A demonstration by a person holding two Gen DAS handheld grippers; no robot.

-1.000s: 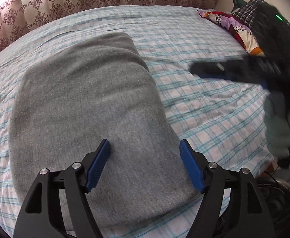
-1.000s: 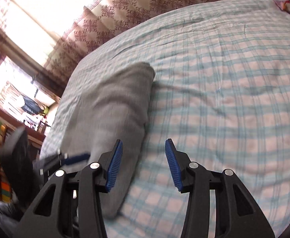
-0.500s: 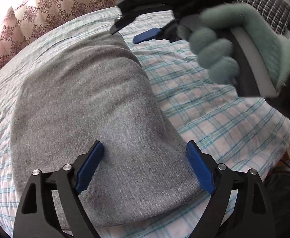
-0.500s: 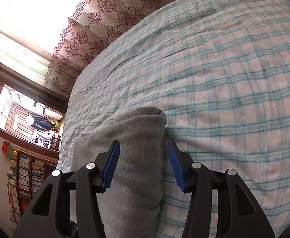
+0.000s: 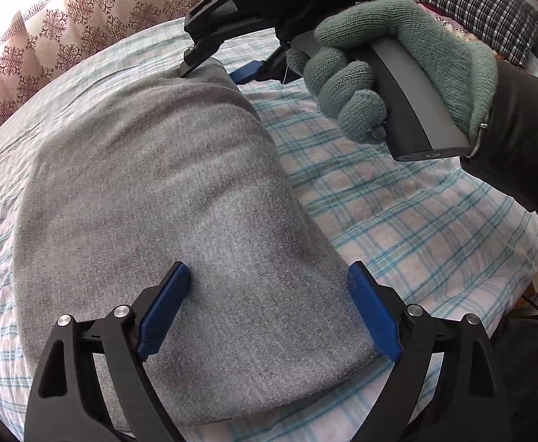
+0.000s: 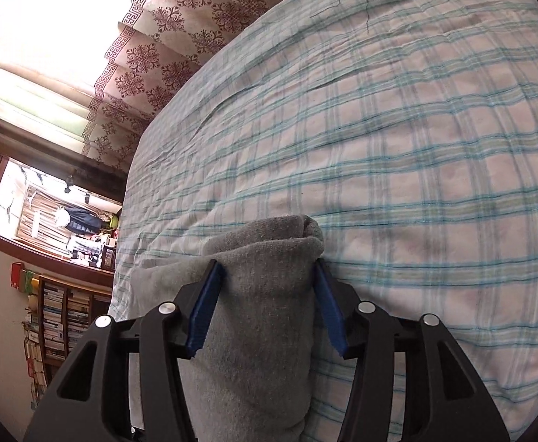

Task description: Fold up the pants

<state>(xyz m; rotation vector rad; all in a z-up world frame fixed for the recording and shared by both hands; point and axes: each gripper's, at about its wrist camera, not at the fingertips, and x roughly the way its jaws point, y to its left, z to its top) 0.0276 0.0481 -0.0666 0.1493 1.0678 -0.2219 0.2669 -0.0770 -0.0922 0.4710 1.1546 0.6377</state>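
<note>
The grey pants (image 5: 166,199) lie folded in a long slab on the plaid bed sheet (image 5: 398,228). My left gripper (image 5: 269,309) is open, its blue pads straddling the near right part of the pants, with the right pad at the fabric's edge. My right gripper (image 6: 265,305) is open around the far end of the pants (image 6: 261,294), a thick fold standing between its pads. In the left wrist view the right gripper (image 5: 221,62) shows at the far end, held by a green-gloved hand (image 5: 379,62).
A patterned curtain (image 5: 66,29) hangs behind the bed. A checked cushion (image 5: 490,7) and colourful cloth lie at the far right. The bed's edge (image 5: 490,331) drops off at the right. A bookshelf (image 6: 59,324) and window (image 6: 48,221) stand left in the right wrist view.
My right gripper swung in from the right and came down around the far end of the pants. My left gripper lowered slightly onto the near end, still open.
</note>
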